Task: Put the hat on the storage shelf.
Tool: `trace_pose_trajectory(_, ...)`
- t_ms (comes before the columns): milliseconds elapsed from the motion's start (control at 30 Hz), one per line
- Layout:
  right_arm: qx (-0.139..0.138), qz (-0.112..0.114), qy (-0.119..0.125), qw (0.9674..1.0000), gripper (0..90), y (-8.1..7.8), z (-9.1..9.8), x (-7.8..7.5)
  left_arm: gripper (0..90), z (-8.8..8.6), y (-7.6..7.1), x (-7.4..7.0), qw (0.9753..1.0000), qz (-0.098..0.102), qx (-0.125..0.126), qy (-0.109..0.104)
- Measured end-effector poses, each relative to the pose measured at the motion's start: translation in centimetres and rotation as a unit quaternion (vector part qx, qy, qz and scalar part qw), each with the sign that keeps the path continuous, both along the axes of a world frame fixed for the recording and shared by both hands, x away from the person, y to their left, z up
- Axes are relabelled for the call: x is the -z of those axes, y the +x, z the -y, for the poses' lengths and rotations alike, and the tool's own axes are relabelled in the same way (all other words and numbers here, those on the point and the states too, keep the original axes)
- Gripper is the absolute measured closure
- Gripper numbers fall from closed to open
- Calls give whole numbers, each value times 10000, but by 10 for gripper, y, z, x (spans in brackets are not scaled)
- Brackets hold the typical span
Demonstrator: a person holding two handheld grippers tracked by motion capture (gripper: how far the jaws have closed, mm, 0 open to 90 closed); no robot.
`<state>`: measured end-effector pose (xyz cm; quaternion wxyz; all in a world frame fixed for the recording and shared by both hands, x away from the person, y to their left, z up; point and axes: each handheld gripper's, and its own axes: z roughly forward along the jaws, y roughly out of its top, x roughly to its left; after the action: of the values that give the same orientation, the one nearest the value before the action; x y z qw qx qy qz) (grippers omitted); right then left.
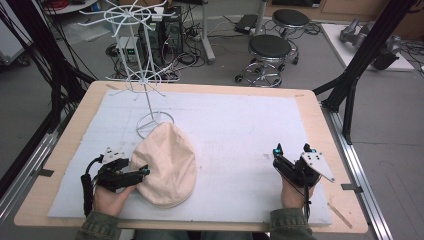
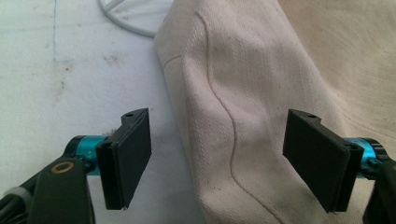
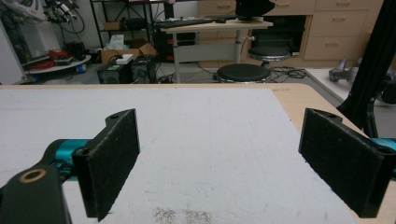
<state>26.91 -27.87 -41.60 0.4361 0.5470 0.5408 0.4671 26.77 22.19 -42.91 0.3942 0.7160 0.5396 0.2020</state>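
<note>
With jaws wide apart at the cream cap's [image 1: 166, 164] near-left edge, the left gripper [image 2: 217, 158] may pinch only loose cloth, while the right gripper [image 1: 291, 150] idles agape by the desk's near-right corner.

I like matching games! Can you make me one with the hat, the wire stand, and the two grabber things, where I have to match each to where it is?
Things:
1. cap
2. wire stand
3. left gripper
4. right gripper

Places:
A. stands at the far left of the white mat, just behind the cap
B. open, over bare mat at the near right
C. lies flat on the left half of the mat
D. open, with its jaws either side of the cap's near-left edge

Pairs: 1-C, 2-A, 3-D, 4-B
</note>
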Motion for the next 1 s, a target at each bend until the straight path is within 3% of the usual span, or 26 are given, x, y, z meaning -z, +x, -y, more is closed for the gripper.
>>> trace_pose_trajectory(100, 4, -4, -6, 10000, 116, 0, 0, 0, 239, 0, 0, 1, 9999, -104, -9, 13)
trace_pose_trajectory(300, 21, -2, -6, 10000, 116, 0, 0, 0, 249, 0, 3, 5, 9992, -355, 31, -174)
trace_pose_trajectory(433, 30, -17, -16, 10000, 116, 0, 0, 0, 263, 3, 6, 11, 9979, -607, 138, -189)
trace_pose_trajectory(767, 41, -17, -22, 10000, 116, 0, 0, 0, 266, 13, 4, 13, 9988, -466, 10, 159)
trace_pose_trajectory(833, 44, -21, -43, 10000, 116, 0, 0, 0, 311, 15, 5, 12, 9985, -462, -35, 294)
trace_pose_trajectory(900, 43, -15, -51, 10000, 116, 0, 0, 0, 417, 15, 5, 11, 9983, -439, -61, 391)
trace_pose_trajectory(933, 48, -15, -55, 10000, 116, 0, 0, 0, 468, 14, 6, 11, 9983, -427, -66, 387)
trace_pose_trajectory(1000, 53, -18, -50, 10000, 116, 1, -1, 0, 668, 12, 7, 10, 9989, -438, 40, 184)
